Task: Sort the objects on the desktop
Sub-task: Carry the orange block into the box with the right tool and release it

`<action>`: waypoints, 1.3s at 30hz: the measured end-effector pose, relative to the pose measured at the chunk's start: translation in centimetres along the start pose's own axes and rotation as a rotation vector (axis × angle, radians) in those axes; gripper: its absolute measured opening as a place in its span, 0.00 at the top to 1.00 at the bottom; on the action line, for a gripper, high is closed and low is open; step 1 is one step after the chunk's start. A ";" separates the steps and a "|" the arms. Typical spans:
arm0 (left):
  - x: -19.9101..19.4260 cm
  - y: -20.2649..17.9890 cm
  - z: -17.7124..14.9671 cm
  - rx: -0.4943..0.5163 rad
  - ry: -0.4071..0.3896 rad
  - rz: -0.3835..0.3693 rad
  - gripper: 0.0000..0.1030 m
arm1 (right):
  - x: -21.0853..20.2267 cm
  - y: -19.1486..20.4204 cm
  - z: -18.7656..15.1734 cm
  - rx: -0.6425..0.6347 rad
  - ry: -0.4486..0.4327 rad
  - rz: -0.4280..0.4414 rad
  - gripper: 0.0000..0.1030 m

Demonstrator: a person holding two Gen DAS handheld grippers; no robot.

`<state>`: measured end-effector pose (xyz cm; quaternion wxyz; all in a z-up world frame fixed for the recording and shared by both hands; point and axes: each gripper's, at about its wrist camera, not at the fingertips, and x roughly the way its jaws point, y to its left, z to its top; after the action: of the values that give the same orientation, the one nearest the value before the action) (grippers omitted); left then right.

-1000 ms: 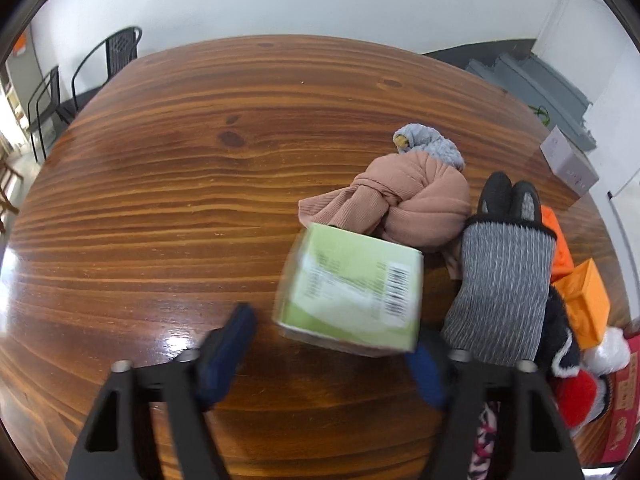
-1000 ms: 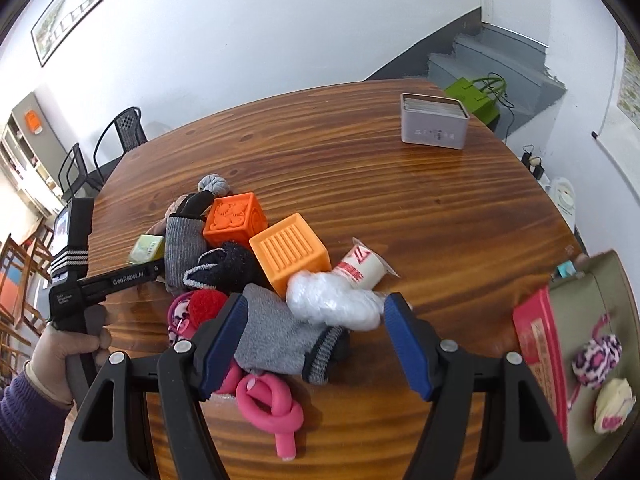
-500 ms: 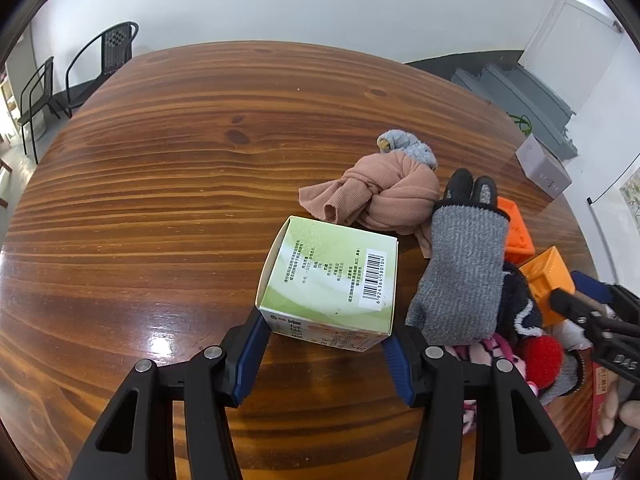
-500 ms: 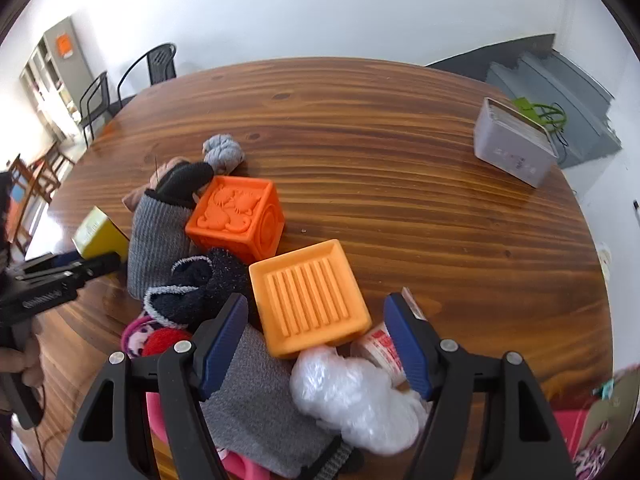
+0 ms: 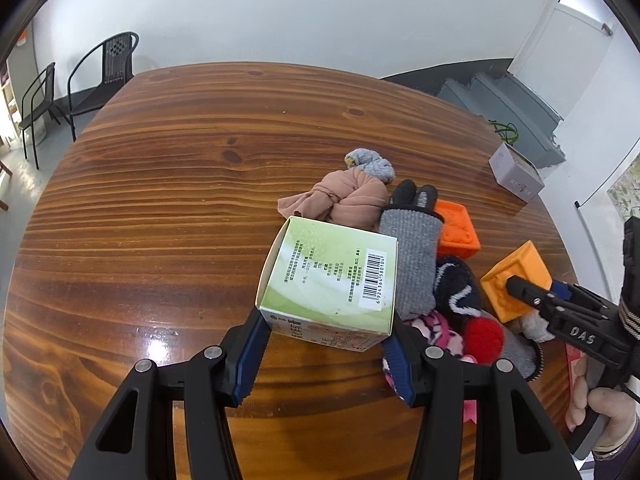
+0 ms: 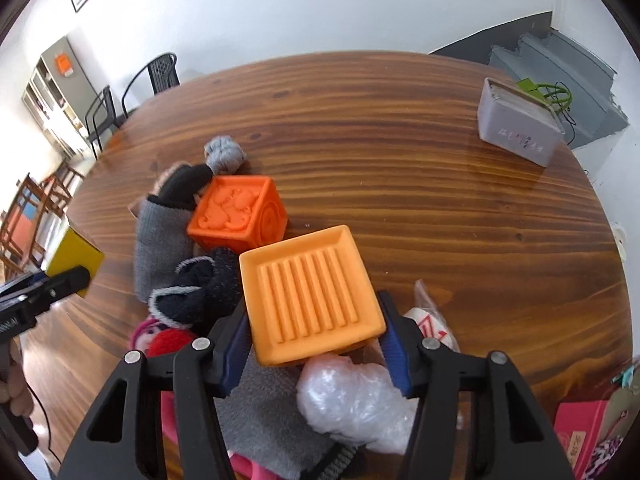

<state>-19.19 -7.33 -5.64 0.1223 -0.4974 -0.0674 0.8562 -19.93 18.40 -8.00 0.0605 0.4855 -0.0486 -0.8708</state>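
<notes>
Since a second ago the right gripper (image 6: 314, 354) has dropped onto the ribbed orange block (image 6: 312, 294), its jaws just closing to pinch its sides, while the left gripper (image 5: 326, 354) has raised the green carton (image 5: 330, 280) it clamps off the wooden table (image 5: 160, 200). The block's underside is hidden among gloves and plastic wrap (image 6: 352, 408).
</notes>
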 end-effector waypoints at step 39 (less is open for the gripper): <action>-5.9 -26.5 -7.1 0.289 -0.024 -0.206 0.46 | -17.4 -25.6 -11.6 0.333 -0.158 -0.302 0.40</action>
<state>-6.50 16.51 2.04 0.2788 -0.4549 0.0041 0.8458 -2.44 46.04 -3.17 -0.1551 0.4210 -0.1229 -0.8852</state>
